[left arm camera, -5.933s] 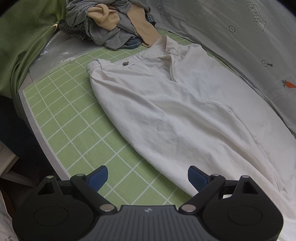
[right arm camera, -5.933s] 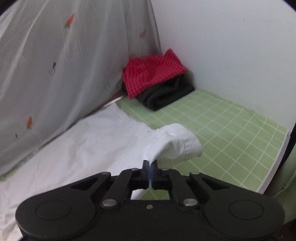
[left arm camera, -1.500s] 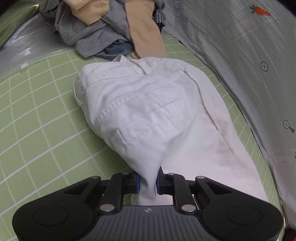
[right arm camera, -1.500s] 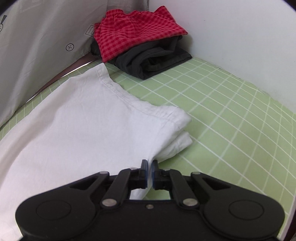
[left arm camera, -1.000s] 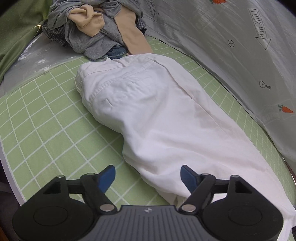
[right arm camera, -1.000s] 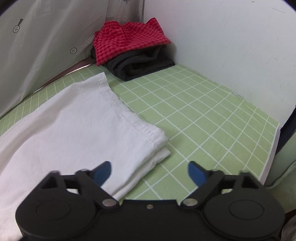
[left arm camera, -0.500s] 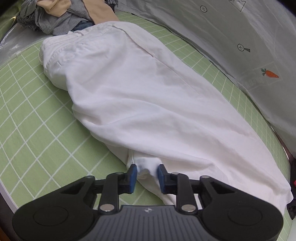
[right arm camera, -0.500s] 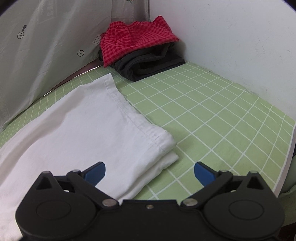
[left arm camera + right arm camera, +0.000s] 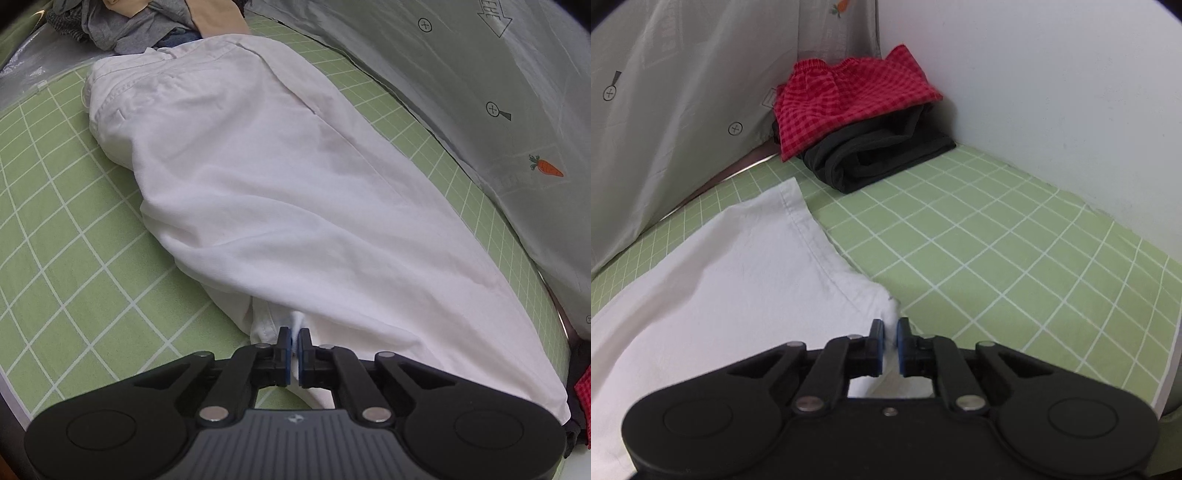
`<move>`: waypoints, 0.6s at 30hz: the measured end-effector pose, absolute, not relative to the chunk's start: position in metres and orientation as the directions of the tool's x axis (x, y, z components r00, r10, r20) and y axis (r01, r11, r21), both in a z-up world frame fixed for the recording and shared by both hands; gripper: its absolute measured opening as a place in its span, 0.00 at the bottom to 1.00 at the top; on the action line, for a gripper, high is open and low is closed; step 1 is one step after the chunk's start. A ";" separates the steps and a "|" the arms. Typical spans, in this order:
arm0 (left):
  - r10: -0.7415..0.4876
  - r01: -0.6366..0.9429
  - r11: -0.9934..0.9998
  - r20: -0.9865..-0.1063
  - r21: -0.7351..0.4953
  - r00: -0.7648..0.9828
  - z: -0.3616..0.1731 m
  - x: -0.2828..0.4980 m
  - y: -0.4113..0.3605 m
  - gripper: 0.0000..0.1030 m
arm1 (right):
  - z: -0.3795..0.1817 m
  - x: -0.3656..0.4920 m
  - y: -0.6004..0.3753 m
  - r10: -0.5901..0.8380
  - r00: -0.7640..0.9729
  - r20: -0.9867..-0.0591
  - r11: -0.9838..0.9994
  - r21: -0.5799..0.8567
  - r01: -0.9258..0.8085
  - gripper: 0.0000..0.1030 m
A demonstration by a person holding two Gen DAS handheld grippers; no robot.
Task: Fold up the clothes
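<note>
Both tongs (image 9: pixel 294 336) (image 9: pixel 890 332) are now pinching the long white cotton trousers (image 9: pixel 280 184), stretching away lengthwise between us.

both grippers' fingers (image 9: pixel 284 341) (image 9: pixel 876 338) pinched together.

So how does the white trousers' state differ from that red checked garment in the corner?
The white trousers lie stretched out long across the green mat; the red checked garment is bunched up compactly in the corner. The trousers are pinched by both the left claw and right claw; the red one is untouched. The trousers rest directly on the mat; the red one sits atop a black garment.
</note>
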State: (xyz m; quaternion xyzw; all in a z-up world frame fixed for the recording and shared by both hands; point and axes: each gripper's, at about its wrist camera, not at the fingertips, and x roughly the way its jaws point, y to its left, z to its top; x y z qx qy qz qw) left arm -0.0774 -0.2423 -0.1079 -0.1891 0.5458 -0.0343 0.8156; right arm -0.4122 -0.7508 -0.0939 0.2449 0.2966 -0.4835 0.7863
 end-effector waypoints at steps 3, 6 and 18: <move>-0.306 -0.151 0.904 -0.853 -0.400 0.423 -0.093 -0.083 -0.228 0.03 | -0.068 -0.417 -0.746 -0.654 0.388 -0.649 0.433 0.100 0.896 0.06; -0.337 -0.134 0.892 -0.832 -0.432 0.440 -0.082 -0.092 -0.217 0.03 | -0.043 -0.426 -0.737 -0.688 0.407 -0.601 0.448 0.090 0.890 0.06; -0.241 -0.200 0.921 -0.891 -0.336 0.384 -0.106 -0.110 -0.191 0.66 | -0.100 -0.414 -0.714 -0.610 0.192 -0.769 0.464 -0.150 0.873 0.62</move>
